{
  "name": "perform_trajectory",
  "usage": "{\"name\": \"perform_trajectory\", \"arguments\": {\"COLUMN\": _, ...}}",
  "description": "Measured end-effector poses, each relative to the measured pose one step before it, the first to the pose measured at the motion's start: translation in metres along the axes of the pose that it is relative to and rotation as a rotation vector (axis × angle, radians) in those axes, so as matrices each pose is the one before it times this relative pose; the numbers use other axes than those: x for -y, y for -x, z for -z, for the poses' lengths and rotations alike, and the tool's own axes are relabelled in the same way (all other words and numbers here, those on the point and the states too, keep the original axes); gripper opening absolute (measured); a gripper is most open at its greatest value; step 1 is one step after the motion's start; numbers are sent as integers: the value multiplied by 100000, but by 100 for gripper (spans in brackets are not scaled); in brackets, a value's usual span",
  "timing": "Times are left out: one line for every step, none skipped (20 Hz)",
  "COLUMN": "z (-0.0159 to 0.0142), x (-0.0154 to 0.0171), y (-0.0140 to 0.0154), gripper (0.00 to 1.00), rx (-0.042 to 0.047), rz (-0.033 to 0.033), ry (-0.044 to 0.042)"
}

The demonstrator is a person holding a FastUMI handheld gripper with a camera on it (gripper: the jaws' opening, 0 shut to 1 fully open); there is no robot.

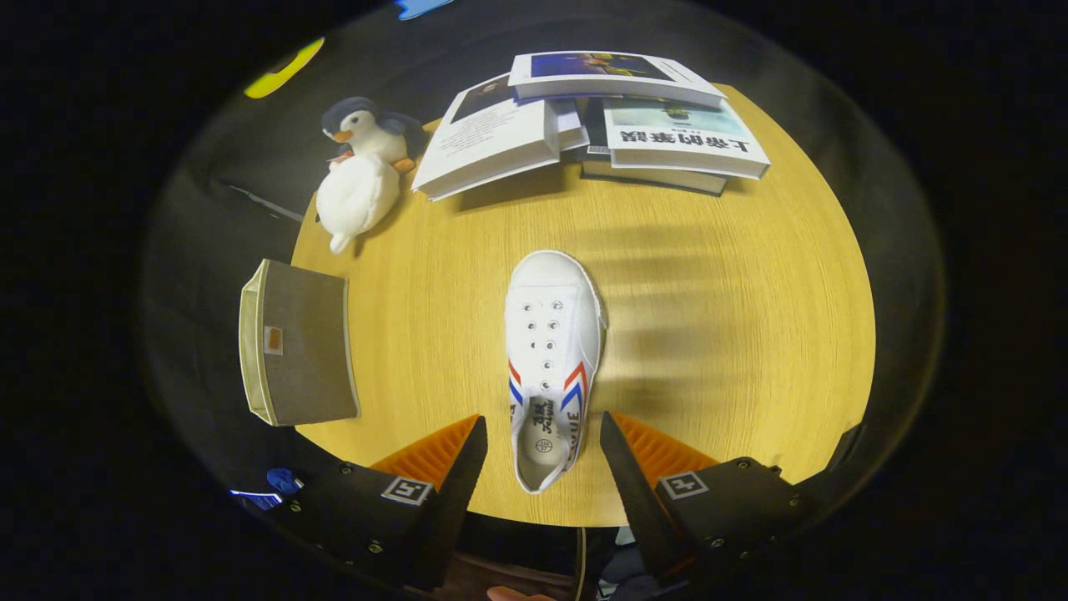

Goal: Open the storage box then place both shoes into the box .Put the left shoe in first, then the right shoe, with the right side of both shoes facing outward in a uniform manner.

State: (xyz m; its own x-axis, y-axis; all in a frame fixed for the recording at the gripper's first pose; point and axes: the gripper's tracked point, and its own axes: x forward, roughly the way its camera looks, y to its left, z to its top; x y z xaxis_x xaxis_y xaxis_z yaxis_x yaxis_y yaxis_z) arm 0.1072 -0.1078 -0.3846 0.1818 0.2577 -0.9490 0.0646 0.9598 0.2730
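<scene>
A white canvas shoe (pixel 551 359) with red and blue stripes lies on the round wooden table (pixel 734 334), toe pointing away from me. Its heel opening sits between my two fingers, which stand wide apart on either side without touching it. My gripper (pixel 542 430) is open and hovers above the heel. A grey fabric storage box (pixel 296 342) with a pale rim stands at the table's left edge, left of the shoe and beyond my left finger (pixel 455 467).
A plush penguin (pixel 363 171) lies at the far left of the table. Several books (pixel 584 121) are stacked along the far edge. Bare tabletop stretches to the right of the shoe. A dark floor surrounds the table.
</scene>
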Motion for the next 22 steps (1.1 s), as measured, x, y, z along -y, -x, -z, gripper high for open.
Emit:
{"name": "perform_trajectory", "arguments": {"z": 200, "x": 368, "y": -221, "gripper": 84, "rx": -521, "rz": 241, "ry": -710}}
{"name": "perform_trajectory", "arguments": {"z": 119, "x": 323, "y": -284, "gripper": 84, "rx": -247, "rz": 210, "ry": -552}}
{"name": "perform_trajectory", "arguments": {"z": 188, "x": 280, "y": -287, "gripper": 84, "rx": -541, "rz": 320, "ry": -281}}
{"name": "perform_trajectory", "arguments": {"z": 36, "x": 239, "y": -422, "gripper": 84, "rx": -349, "rz": 222, "ry": -165}}
{"name": "perform_trajectory", "arguments": {"z": 231, "x": 275, "y": -291, "gripper": 84, "rx": -662, "rz": 437, "ry": 260}}
{"name": "perform_trajectory", "arguments": {"z": 169, "x": 350, "y": -413, "gripper": 84, "rx": -652, "rz": 1146, "ry": 346}}
{"name": "perform_trajectory", "arguments": {"z": 189, "x": 488, "y": -488, "gripper": 84, "rx": -1480, "rz": 2237, "ry": 235}}
{"name": "perform_trajectory", "arguments": {"z": 239, "x": 308, "y": -523, "gripper": 84, "rx": -1767, "rz": 1674, "ry": 113}}
{"name": "perform_trajectory", "arguments": {"z": 104, "x": -92, "y": -452, "gripper": 84, "rx": -1099, "rz": 350, "ry": 336}}
{"name": "perform_trajectory", "arguments": {"z": 114, "x": -93, "y": -448, "gripper": 84, "rx": -724, "rz": -58, "ry": 469}}
{"name": "perform_trajectory", "arguments": {"z": 11, "x": -133, "y": -417, "gripper": 84, "rx": -597, "rz": 107, "ry": 449}}
{"name": "perform_trajectory", "arguments": {"z": -127, "x": -54, "y": -590, "gripper": 84, "rx": -424, "rz": 451, "ry": 798}}
{"name": "perform_trajectory", "arguments": {"z": -127, "x": 161, "y": -520, "gripper": 84, "rx": -515, "rz": 1667, "ry": 1284}}
{"name": "perform_trajectory", "arguments": {"z": -167, "x": 337, "y": -531, "gripper": 84, "rx": -412, "rz": 2605, "ry": 1092}}
{"name": "perform_trajectory", "arguments": {"z": -144, "x": 337, "y": -490, "gripper": 84, "rx": -664, "rz": 2634, "ry": 235}}
{"name": "perform_trajectory", "arguments": {"z": -129, "x": -46, "y": -384, "gripper": 84, "rx": -981, "rz": 1145, "ry": 95}}
{"name": "perform_trajectory", "arguments": {"z": -74, "x": -26, "y": -399, "gripper": 82, "rx": -644, "rz": 1474, "ry": 686}}
{"name": "perform_trajectory", "arguments": {"z": -196, "x": -19, "y": -327, "gripper": 81, "rx": -140, "rz": 1616, "ry": 1720}}
{"name": "perform_trajectory", "arguments": {"z": -42, "x": 262, "y": -360, "gripper": 74, "rx": -616, "rz": 2935, "ry": 2261}}
{"name": "perform_trajectory", "arguments": {"z": -152, "x": -823, "y": -909, "gripper": 69, "rx": 408, "rz": -2469, "ry": 2055}}
{"name": "perform_trajectory", "arguments": {"z": 229, "x": -508, "y": 137, "gripper": 52, "rx": -780, "rz": -858, "ry": -64}}
{"name": "perform_trajectory", "arguments": {"z": -116, "x": -97, "y": 128, "gripper": 35, "rx": 608, "rz": 1033, "ry": -632}}
